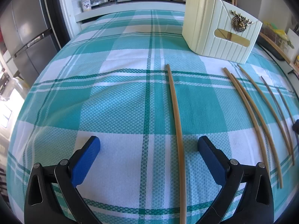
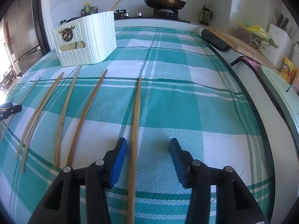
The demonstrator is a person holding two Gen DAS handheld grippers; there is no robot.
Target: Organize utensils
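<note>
Jaws wide on both grippers, nothing held. Left gripper straddles one chopstick; right gripper straddles another chopstick, running toward 12 o'clock on checked table. More sticks toward 10 o'clock, near cream box. Judgement: light, stiff, thin, smooth, likely to roll or slip; pinch near middle, squarely.

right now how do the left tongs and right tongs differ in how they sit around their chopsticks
The left tongs gape wide; the right tongs are open more narrowly. The left chopstick runs nearer the right-hand pad of the left tongs, while the right chopstick lies close to the left-hand pad of the right tongs. Shared: both are open, each straddles one chopstick lying flat on the checked cloth, and neither grips it.
</note>
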